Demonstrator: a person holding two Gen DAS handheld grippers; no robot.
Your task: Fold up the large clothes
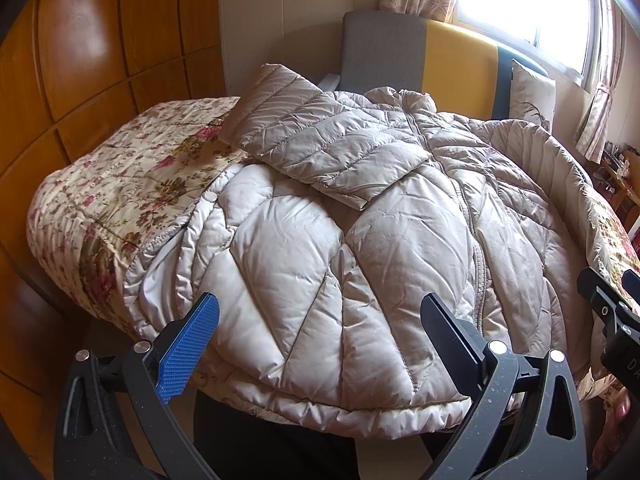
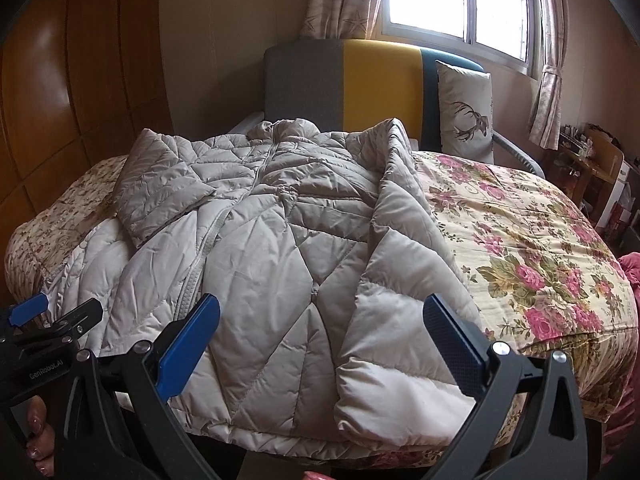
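Observation:
A large beige quilted down coat point(image 1: 320, 240) lies front up on the bed, its hem at the near edge. Its left sleeve point(image 1: 320, 144) is folded across the chest. Its right side point(image 2: 400, 240) is folded inward over the body in the right wrist view, where the coat point(image 2: 260, 248) fills the middle. My left gripper point(image 1: 320, 316) is open and empty just above the hem. My right gripper point(image 2: 320, 316) is open and empty above the hem near the folded right edge. Each gripper shows at the edge of the other's view.
The floral bedspread point(image 2: 520, 240) covers the bed. A grey and yellow headboard point(image 2: 360, 84) and a deer-print pillow point(image 2: 466, 112) stand at the far end. Wooden wardrobe doors point(image 1: 80, 60) are on the left. Cluttered shelves point(image 2: 592, 168) stand at the right.

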